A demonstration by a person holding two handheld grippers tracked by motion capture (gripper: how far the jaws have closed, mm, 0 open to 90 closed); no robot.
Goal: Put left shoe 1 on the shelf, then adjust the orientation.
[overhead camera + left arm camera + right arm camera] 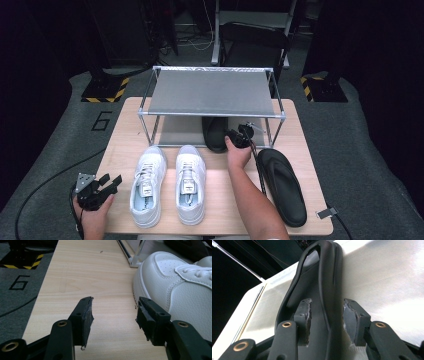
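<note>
A black flip-flop (215,132) lies on the lower shelf of the metal shoe rack (210,92). My right gripper (235,136) reaches to its right side. In the right gripper view the flip-flop's (319,285) raised edge runs between the jaws of that gripper (325,315), with a gap at the left pad, so it is open. The second black flip-flop (284,185) rests on the table at the right. Two white sneakers (148,185) (190,182) stand side by side at the front. My left gripper (112,181) rests open at the front left, empty, beside a sneaker (180,290).
The wooden table (120,150) carries the rack at its back half; the rack's top shelf is bare. A rack leg (136,255) stands just beyond the left sneaker's toe. Bare wood (87,277) lies ahead of the left gripper (113,312). Cables trail off both sides.
</note>
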